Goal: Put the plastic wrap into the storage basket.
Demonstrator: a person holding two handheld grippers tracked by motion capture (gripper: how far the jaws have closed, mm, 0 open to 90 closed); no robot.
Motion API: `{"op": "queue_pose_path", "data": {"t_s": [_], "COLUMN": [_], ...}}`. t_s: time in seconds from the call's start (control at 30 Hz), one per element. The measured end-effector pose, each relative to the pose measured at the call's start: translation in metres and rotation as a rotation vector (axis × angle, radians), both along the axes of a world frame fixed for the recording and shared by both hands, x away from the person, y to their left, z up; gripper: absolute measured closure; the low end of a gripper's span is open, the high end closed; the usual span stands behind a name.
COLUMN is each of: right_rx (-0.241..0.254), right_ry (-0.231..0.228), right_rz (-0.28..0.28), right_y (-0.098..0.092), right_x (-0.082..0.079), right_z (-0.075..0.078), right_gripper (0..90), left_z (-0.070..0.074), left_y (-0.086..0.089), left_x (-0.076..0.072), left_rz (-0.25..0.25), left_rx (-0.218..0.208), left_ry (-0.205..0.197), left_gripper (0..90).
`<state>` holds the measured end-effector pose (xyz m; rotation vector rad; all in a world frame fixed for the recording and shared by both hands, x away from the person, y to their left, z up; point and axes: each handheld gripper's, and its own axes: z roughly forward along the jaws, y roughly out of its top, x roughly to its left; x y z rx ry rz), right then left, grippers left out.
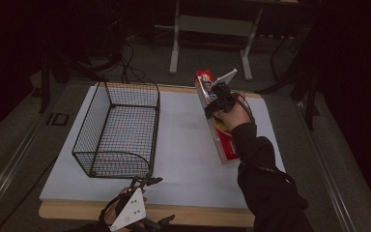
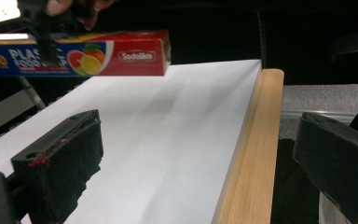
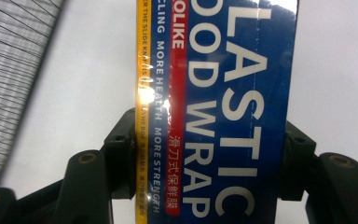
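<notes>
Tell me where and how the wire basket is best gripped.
Grip the wire basket by its top rim wire, coming straight down from above. It stands upright and open-topped on the table, so the rim is free; the thin wire fits between the jaws, one inside the wall and one outside. The near rim is probably easiest for the open left gripper.

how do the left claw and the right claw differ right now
The right claw is shut on the plastic wrap box, its jaws pressing both long sides; the left claw holds nothing, with jaws wide apart. The right claw is lifted over the far right part of the table, while the left claw sits low at the near edge, close to the wire basket. Both are black, hand-held and two-jawed.
</notes>
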<state>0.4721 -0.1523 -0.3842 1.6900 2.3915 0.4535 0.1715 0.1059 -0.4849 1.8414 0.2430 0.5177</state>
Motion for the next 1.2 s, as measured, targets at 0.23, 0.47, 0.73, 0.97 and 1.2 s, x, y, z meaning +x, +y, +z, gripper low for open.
{"op": "queue_pose_path", "data": {"t_s": [0.23,0.47,0.73,0.97,1.2], "right_rx": [0.048,0.077,0.089,0.094,0.108], "right_ry": [-0.051,-0.099,-0.135,-0.158,-0.177], "right_rz": [0.028,0.083,0.123,0.147,0.173], "right_y": [0.018,0.048,0.078,0.099,0.12], "right_x": [-0.003,-0.011,-0.016,-0.018,-0.02], "right_z": [0.017,0.033,0.045,0.053,0.058], "right_gripper": [39.1,39.1,39.1,39.1,39.1], "left_z": [-0.001,-0.004,-0.005,-0.005,-0.005], "left_y": [0.0,0.0,-0.002,-0.001,-0.001], "left_x": [0.001,0.004,0.004,0.005,0.004], "left_rz": [-0.001,0.0,0.0,-0.003,-0.004], "left_rx": [-0.005,-0.025,-0.021,-0.026,-0.017], "left_ry": [0.007,0.035,0.037,0.043,0.042], "left_gripper": [1.9,2.0,1.9,2.0,2.0]}}
